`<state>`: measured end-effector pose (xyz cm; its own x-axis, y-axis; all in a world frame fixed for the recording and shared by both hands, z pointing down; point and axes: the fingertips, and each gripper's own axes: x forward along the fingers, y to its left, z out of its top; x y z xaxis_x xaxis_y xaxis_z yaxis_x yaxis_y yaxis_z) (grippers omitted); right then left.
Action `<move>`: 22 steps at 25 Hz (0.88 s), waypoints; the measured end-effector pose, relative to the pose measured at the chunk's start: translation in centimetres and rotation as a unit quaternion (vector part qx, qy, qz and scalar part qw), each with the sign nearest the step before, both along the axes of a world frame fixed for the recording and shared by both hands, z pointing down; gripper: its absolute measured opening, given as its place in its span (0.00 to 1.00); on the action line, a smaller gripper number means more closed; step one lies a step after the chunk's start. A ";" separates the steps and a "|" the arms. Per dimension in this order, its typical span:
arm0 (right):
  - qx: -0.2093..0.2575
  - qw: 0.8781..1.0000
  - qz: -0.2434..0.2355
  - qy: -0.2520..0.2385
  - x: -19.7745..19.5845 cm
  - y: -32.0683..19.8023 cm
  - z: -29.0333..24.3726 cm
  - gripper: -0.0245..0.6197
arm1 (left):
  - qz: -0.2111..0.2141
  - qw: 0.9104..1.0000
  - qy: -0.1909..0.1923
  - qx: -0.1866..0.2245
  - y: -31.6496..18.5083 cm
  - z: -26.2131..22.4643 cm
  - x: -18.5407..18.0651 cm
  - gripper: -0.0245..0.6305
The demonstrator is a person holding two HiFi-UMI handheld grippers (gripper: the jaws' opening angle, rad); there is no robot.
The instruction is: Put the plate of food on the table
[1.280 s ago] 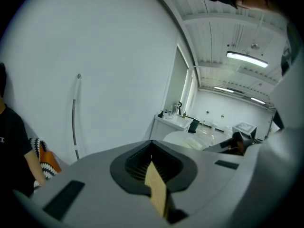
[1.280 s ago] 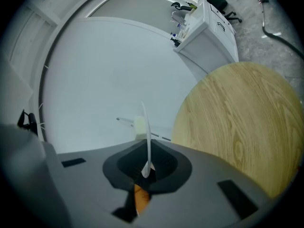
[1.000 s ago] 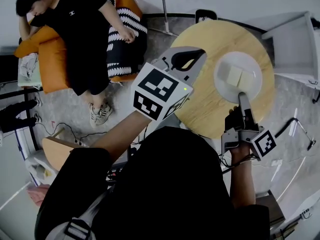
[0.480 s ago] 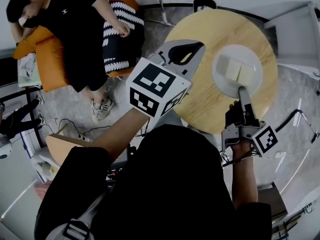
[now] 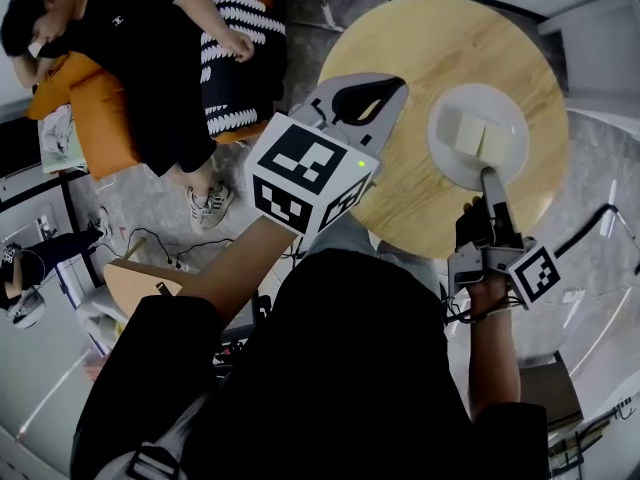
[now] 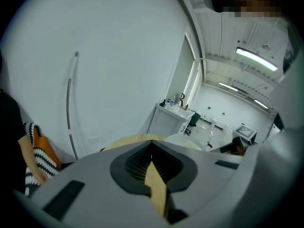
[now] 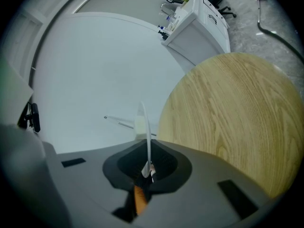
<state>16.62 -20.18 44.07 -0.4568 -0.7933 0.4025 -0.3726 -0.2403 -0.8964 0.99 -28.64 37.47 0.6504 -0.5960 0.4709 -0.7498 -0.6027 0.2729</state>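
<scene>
- The right gripper (image 5: 488, 176) has its jaws clamped narrow on the near rim of the plate (image 5: 505, 163). In the right gripper view the rim shows edge-on as a thin white blade running straight out from between the jaws.
- The plate extends from the jaws toward 12 o'clock. The food (image 5: 470, 136), pale square pieces, sits at the plate's centre.
- The plate is above the round wooden table (image 5: 430, 38), at about 5 o'clock from the table's centre and inside the table edge. No view shows whether its base touches the wood.
- The left gripper (image 5: 397, 86) is at 9 o'clock from the plate, well apart from it. Its jaws are drawn together and hold nothing.
- Step in hand, as judged: setting down, the final placement of the plate.
- Next move, as judged: lower the plate level until the base bears fully on the wood. Only then part the right jaws, and draw the gripper back toward 6 o'clock without dragging the rim.
</scene>
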 end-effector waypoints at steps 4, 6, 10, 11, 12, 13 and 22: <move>-0.008 1.000 -0.003 0.000 0.4 0.4 1.2 0.07 | -0.001 1.000 -0.006 -0.007 0.4 0.9 0.0 0.05; -0.010 1.000 -0.003 -0.003 0.5 0.5 1.7 0.07 | -0.002 1.000 -0.010 -0.010 0.6 1.2 0.1 0.05; -0.016 1.000 -0.006 -0.008 0.7 0.8 2.4 0.07 | -0.006 1.000 -0.014 -0.020 1.1 2.0 0.0 0.05; -0.017 1.000 -0.008 -0.007 0.7 0.8 2.6 0.07 | -0.007 1.000 -0.014 -0.023 1.1 2.2 0.0 0.05; -0.017 1.000 -0.010 -0.006 0.8 0.8 2.8 0.07 | -0.007 1.000 -0.015 -0.025 1.2 2.5 0.0 0.05; -0.018 1.000 -0.010 -0.006 0.8 0.8 3.1 0.07 | -0.007 0.999 -0.017 -0.027 1.2 2.8 0.0 0.05; -0.034 0.999 -0.004 -0.011 1.4 1.7 5.8 0.07 | -0.003 0.999 -0.022 -0.049 2.3 5.1 0.5 0.05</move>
